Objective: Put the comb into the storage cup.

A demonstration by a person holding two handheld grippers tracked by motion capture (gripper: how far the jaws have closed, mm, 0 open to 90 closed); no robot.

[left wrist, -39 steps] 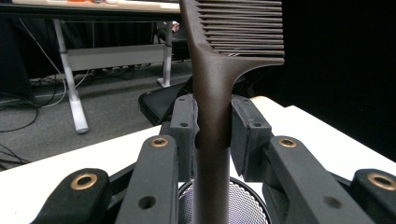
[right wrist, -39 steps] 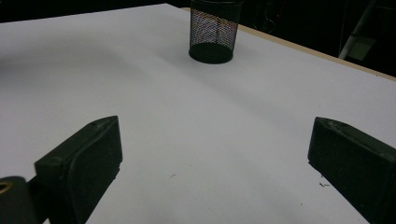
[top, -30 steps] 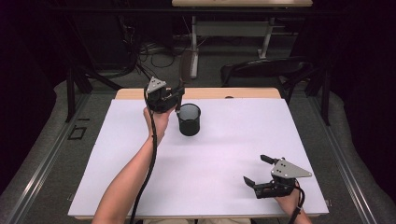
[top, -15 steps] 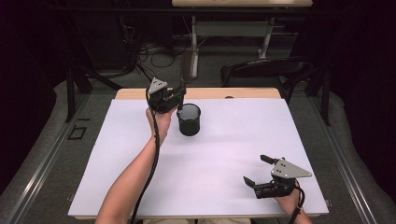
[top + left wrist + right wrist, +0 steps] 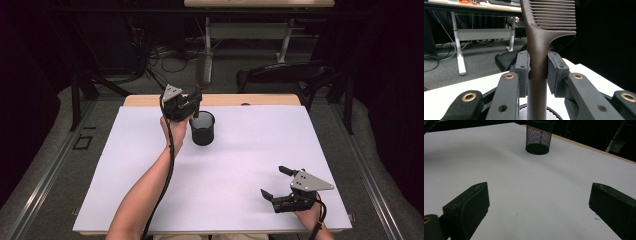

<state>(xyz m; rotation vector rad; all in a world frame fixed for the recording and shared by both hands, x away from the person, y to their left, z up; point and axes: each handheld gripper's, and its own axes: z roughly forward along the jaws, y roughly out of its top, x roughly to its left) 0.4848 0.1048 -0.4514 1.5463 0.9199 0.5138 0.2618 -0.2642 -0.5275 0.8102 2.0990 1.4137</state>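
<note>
Jaws first, in the high view: the left gripper point(image 5: 192, 102) has its jaws closed on a brown comb point(image 5: 202, 75), which stands upright and rises above the gripper toward the far edge of the counter point(image 5: 150, 170). The gripper hangs just above and beside the rim of a black mesh cup point(image 5: 202, 128), which stands near the middle of the far edge, a little left of centre. The person's left forearm point(image 5: 150, 185) reaches up from the near edge to it. The right gripper point(image 5: 276, 183) sits low near the near right corner, jaws spread wide with nothing between them, well apart from the cup.

In the left gripper view, the two pads point(image 5: 522, 72) press on either side of the comb's handle point(image 5: 537, 70), gripping it just below where the teeth point(image 5: 554, 15) branch off to the right. The handle runs down past the jaws, and the round rim of the mesh cup point(image 5: 549, 113) shows right beneath it at the bottom edge. The white counter point(image 5: 454, 85) lies behind.

In the right gripper view, the two black jaws stand far apart over bare white counter point(image 5: 536, 190), empty. The mesh cup point(image 5: 538, 138) stands upright far ahead, close to the counter's wooden far edge point(image 5: 599, 151).
</note>
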